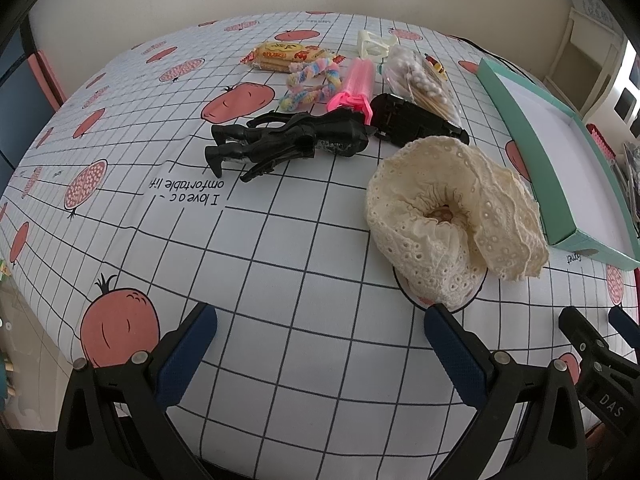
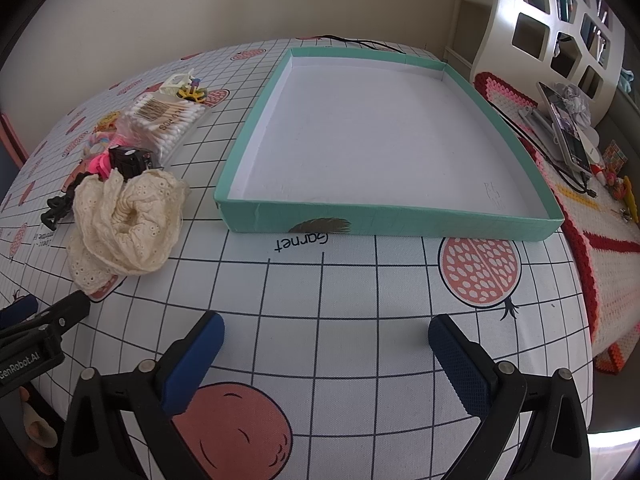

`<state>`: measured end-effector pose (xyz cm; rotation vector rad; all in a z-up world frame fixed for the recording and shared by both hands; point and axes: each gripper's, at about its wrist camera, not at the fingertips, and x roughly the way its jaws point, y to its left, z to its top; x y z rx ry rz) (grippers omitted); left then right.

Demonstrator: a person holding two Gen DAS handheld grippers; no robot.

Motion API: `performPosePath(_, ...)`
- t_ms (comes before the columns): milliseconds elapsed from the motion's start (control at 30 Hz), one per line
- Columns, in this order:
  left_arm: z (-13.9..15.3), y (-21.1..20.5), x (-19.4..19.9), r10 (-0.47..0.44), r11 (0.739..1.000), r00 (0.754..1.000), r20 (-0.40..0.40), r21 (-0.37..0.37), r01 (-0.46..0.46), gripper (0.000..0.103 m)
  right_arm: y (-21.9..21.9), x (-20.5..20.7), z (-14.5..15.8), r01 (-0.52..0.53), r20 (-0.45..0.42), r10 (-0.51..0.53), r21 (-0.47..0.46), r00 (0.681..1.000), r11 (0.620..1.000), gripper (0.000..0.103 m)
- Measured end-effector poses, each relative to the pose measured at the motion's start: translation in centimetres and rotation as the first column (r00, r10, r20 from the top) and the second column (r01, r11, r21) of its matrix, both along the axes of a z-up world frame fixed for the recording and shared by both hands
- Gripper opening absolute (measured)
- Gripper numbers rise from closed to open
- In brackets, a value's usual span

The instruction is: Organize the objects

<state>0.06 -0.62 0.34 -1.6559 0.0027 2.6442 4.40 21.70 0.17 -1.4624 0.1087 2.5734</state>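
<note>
A teal box lid with a white inside (image 2: 260, 216) (image 1: 528, 144) lies empty on the patterned cloth. Left of it sits a cream lace scrunchie (image 1: 452, 216) (image 2: 124, 220). Behind that lie a black action figure (image 1: 280, 144), a black toy car (image 1: 416, 120) (image 2: 128, 160), a pink tube (image 1: 356, 84), a pastel braided rope (image 1: 312, 80), a snack packet (image 1: 284, 56), a bag of cotton swabs (image 1: 420, 80) (image 2: 168, 120) and a cream plastic clip (image 1: 376, 46) (image 2: 176, 82). My left gripper (image 1: 320, 332) hangs open before the scrunchie. My right gripper (image 2: 326, 338) hangs open before the lid, holding nothing.
The table wears a white grid cloth with fruit prints (image 1: 280, 280). To the right lie a crocheted mat (image 2: 600, 248), a phone on a stand (image 2: 568, 132) and small toys (image 2: 616, 168). A white shelf (image 2: 560, 28) stands by the wall.
</note>
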Motion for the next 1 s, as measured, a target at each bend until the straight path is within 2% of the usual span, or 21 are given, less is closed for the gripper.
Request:
performPosePath(267,2.2,-0.9,-0.1,0.036,0.998,0.998,-0.056,0.052,-0.033,0.103,-0.6,0.4,2.8,-0.016,-0.119,0.013,-0.021,0.993,1.0,0.103)
performPosePath(367,3.8,-1.0,-0.8,0.032,0.999,0.996,-0.083,0.046,-0.029,0.103,-0.4,-0.4,3.9,-0.022,-0.143,0.015,-0.042,0.99,0.999,0.103)
performPosePath(533,6.2,-2.3,-3.3,0.039,0.999,0.997,-0.074,0.026,-0.037,0.103,-1.8,-1.6,6.3,-0.087,-0.16,0.083,-0.021,0.984,0.996,0.103)
performPosePath(633,7.1,-3.1,-4.7,0.047,0.998,0.998,-0.052,0.032,-0.046,0.103,-2.6,-3.0,7.5,-0.134,-0.147,0.127,-0.04,0.981,0.99,0.103)
performPosePath(767,7.4,-3.8,-6.7,0.056,0.997,0.998,-0.006,0.05,-0.056,0.103,-3.6,-5.2,8.0,-0.171,-0.084,0.165,-0.072,0.983,0.983,0.103)
performPosePath(900,7.0,-3.6,-8.3,0.043,0.997,0.998,0.045,0.062,-0.046,0.103,-5.6,-6.8,8.4,-0.247,-0.05,0.245,-0.052,0.968,0.968,0.103)
performPosePath(1000,6.4,-3.4,-9.3,0.035,0.997,0.995,0.091,0.072,-0.041,0.103,-6.9,-7.8,8.3,-0.301,-0.018,0.3,-0.082,0.954,0.95,0.103)
